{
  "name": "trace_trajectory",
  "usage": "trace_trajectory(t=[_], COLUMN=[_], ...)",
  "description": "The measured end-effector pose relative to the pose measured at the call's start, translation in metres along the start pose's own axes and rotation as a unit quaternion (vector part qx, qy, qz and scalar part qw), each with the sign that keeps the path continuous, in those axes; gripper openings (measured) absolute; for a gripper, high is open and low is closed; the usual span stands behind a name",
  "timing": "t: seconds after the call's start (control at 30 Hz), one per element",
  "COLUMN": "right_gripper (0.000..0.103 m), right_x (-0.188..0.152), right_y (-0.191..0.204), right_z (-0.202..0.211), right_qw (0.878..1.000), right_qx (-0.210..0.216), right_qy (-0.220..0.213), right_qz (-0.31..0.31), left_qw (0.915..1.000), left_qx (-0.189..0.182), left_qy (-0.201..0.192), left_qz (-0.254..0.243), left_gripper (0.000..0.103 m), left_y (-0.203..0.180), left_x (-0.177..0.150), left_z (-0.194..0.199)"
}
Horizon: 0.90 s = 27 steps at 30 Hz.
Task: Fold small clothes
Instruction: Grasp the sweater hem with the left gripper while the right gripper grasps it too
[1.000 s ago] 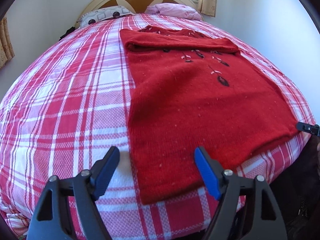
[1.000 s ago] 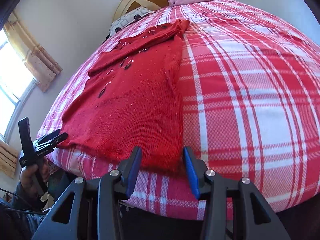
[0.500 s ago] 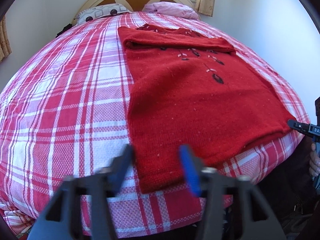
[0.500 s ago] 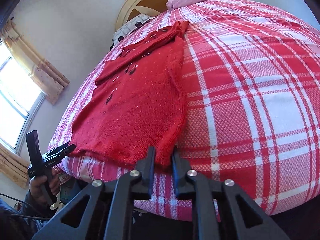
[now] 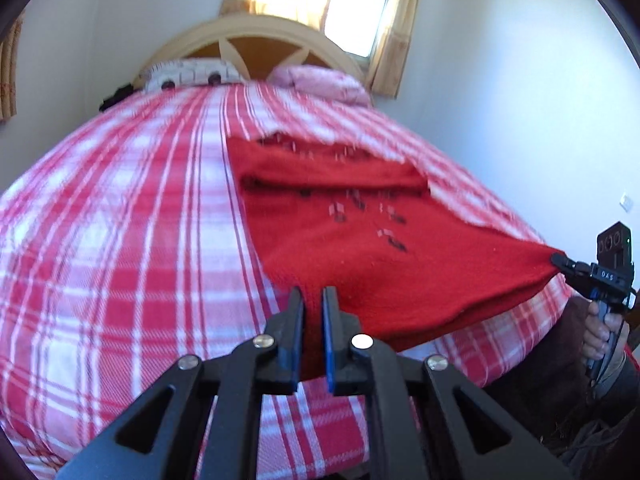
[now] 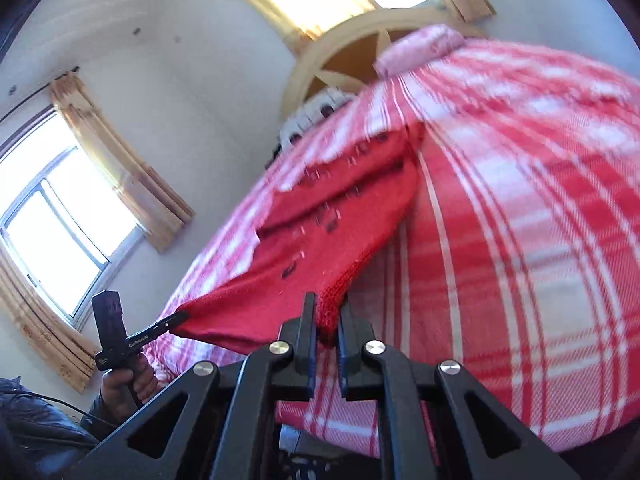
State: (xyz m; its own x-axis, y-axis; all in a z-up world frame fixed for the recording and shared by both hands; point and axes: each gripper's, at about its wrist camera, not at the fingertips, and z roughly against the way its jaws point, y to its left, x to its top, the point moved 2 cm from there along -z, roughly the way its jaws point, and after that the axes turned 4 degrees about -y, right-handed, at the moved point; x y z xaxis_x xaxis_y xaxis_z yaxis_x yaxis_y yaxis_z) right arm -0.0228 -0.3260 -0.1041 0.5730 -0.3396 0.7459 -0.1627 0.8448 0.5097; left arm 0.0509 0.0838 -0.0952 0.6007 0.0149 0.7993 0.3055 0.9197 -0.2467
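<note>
1. The left claw (image 5: 313, 300) is clenched on one near corner of the red sweater (image 5: 360, 240), with the knit pinched between its blue-lined pads.
2. The right claw (image 6: 326, 312) is clenched on the other near corner of the same sweater (image 6: 320, 240); its ribbed hem edge runs straight into the narrow gap between the pads.
3. Each claw also shows in the other's camera: the right claw (image 5: 560, 260) grips the sweater's corner at the right edge of the left wrist view, and the left claw (image 6: 180, 316) grips it at the lower left of the right wrist view. A hand (image 6: 128, 384) holds the left claw's handle, and another hand (image 5: 600, 336) holds the right one's.
4. Between the two claws the sweater's near hem hangs lifted off the bed (image 5: 120, 240), sagging a little in the middle and casting a shadow on the cover below.
5. The far part of the sweater lies flat on the red-and-white plaid cover, with a sleeve folded across the chest and small dark and pale decorations down the front.
6. Beyond it, at the head of the bed, a patterned pillow (image 5: 188, 74) and a pink pillow (image 5: 320, 82) rest against an arched wooden headboard (image 5: 256, 36).
7. A bright window (image 5: 356, 8) with tan curtains stands behind the headboard.
</note>
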Motion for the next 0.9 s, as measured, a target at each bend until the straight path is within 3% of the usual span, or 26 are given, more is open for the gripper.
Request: trace_trajectory(t=[0.23, 0.6, 0.9], right_gripper=[0.007, 0.007, 0.007], right_x=[0.053, 0.145, 0.216], right_y=[0.006, -0.005, -0.026], right_z=[-0.01, -0.064, -0.133], right_qw=[0.999, 0.997, 0.997], right_qx=[-0.003, -0.032, -0.057], right_qy=[-0.029, -0.054, -0.053], right_qz=[0.033, 0.037, 0.021], left_qw=[0.9994, 0.9963, 0.998], left_qx=[-0.016, -0.037, -0.023], left_qy=[-0.026, -0.037, -0.027], left_qz=[0.016, 0.069, 0.052], left_gripper=[0.009, 0.009, 0.009], left_y=[0.01, 0.042, 0.053], left_x=[0.045, 0.122, 0.176], left_z=[-0.018, -0.078, -0.139])
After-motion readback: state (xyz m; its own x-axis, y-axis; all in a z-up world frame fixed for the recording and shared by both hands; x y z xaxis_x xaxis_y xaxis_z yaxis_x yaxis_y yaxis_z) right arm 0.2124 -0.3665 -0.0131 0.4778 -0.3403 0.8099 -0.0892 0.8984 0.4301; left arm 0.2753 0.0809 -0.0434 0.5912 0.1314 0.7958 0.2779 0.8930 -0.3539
